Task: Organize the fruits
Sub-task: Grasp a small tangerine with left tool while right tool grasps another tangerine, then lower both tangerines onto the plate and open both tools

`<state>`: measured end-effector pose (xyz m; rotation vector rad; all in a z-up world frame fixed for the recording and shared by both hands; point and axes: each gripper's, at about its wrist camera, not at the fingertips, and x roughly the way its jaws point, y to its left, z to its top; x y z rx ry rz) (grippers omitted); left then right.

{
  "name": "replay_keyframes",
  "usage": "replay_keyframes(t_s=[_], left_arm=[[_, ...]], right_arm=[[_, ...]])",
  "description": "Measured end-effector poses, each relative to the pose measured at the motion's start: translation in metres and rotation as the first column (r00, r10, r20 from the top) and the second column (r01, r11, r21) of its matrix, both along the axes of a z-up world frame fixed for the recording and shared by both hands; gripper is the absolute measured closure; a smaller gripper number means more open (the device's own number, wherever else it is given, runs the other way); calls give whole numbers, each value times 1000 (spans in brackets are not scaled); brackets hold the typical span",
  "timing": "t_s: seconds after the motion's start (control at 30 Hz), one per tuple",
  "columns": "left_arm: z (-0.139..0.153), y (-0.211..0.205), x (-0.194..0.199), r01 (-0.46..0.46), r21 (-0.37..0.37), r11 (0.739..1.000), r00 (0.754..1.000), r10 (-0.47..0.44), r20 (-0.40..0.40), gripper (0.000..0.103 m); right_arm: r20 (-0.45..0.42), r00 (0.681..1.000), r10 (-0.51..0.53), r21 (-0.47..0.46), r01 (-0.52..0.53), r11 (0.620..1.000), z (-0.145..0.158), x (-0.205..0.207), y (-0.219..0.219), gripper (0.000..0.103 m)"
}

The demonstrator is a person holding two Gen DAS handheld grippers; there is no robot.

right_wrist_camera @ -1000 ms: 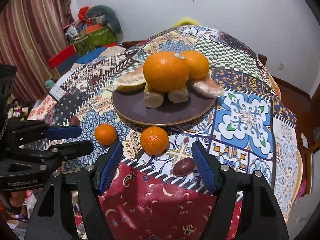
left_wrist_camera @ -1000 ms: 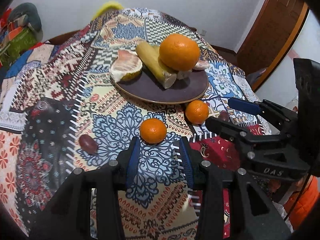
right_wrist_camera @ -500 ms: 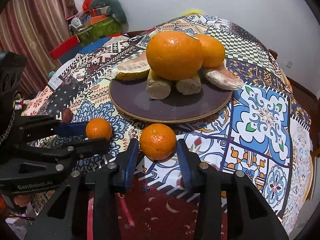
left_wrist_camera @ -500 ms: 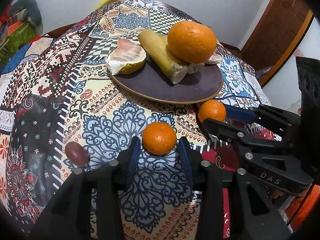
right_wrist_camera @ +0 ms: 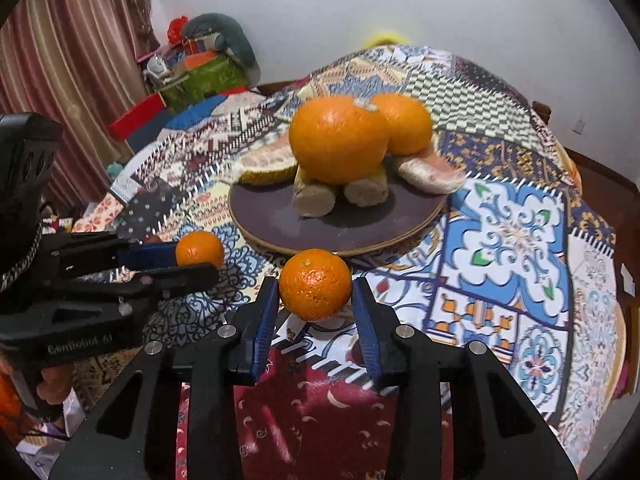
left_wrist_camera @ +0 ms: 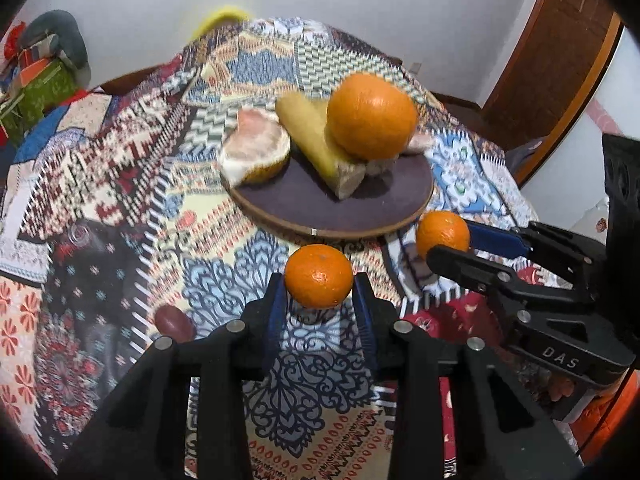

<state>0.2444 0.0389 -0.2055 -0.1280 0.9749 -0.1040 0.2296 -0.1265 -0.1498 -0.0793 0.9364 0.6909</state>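
My left gripper (left_wrist_camera: 319, 292) is shut on a small tangerine (left_wrist_camera: 319, 275) and holds it above the patterned tablecloth, just in front of the dark round plate (left_wrist_camera: 384, 222). My right gripper (right_wrist_camera: 315, 300) is shut on a second small tangerine (right_wrist_camera: 315, 285), also lifted near the plate (right_wrist_camera: 280, 236). Each gripper with its tangerine shows in the other's view, the right one (left_wrist_camera: 442, 233) and the left one (right_wrist_camera: 199, 249). The plate holds a big orange (left_wrist_camera: 371, 116), bananas (left_wrist_camera: 316, 144), a peeled pomelo piece (left_wrist_camera: 256, 152) and a second orange (right_wrist_camera: 404, 122).
A dark brown date-like fruit (left_wrist_camera: 173, 322) lies on the cloth left of my left gripper. Cluttered boxes and bags (right_wrist_camera: 200, 68) stand beyond the table's far left edge. A wooden door (left_wrist_camera: 560, 60) is at the far right.
Both grippers have closed on their tangerines and lifted them off the cloth. Half a second ago the fruits still sat on the table between open jaws.
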Motion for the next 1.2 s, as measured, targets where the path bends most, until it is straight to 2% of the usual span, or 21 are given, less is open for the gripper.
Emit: replay_keyframes(t_s=[0.27,0.5,0.93,1.2], left_arm=[[34,1,6,-12,12,1000,995,11,96,69],[43,6,19,-26,16,1000,992,24,127,69],[22,21,50,-50,21,999,994,48,103,69],[1,26,67,-55,23,998,997,54,55,69]], right_arm=[[68,996,-53,44,50,998,25,10,-15,69],[103,991,-90,67,83,994,36,24,-23,69],[129,985,-111,23,109,994,25,60,-25,69],[95,993,-75,-18,77,997,3,72,-13,69]])
